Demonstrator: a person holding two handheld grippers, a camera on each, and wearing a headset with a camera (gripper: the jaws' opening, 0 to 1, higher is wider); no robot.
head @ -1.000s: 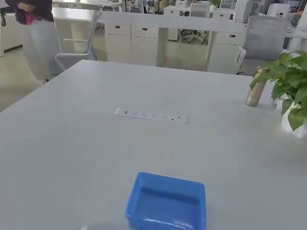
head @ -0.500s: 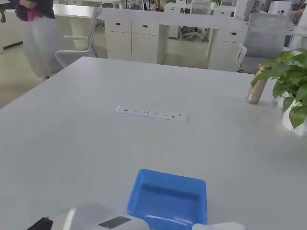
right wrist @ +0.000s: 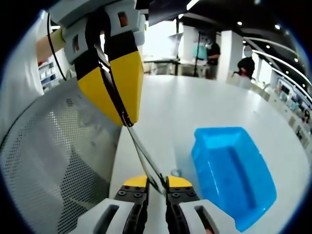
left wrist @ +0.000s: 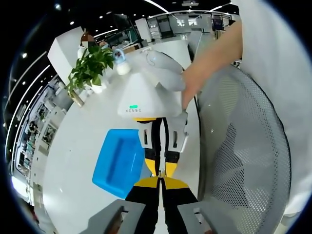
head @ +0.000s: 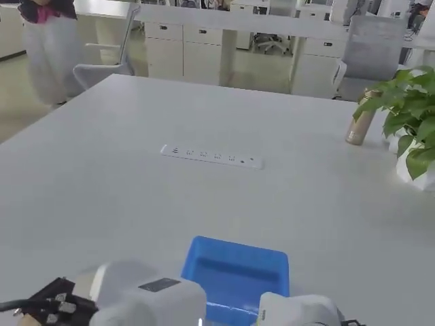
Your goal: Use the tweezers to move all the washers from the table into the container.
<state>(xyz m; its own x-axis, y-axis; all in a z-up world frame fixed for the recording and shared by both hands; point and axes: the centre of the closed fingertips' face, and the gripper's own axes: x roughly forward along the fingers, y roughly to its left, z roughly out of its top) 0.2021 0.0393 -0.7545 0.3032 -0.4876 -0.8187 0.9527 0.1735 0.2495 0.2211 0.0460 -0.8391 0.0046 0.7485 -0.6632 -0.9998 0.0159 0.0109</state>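
The blue container sits on the white table near its front edge; I cannot see inside it from here. The thin metal tweezers span between the two grippers, which face each other by the table's edge. My left gripper is shut on one end of them. Their other end lies between the nearly closed yellow jaws of my right gripper. A small ring that looks like a washer lies on the table beside the container. In the left gripper view the container lies left of the jaws.
A white power strip lies mid-table. A potted plant and a gold bottle stand at the far right. A mesh chair back is close to the grippers. A person stands beyond the far left corner.
Both gripper bodies have risen into the bottom of the head view, either side of the container. The head camera has tilted down slightly.
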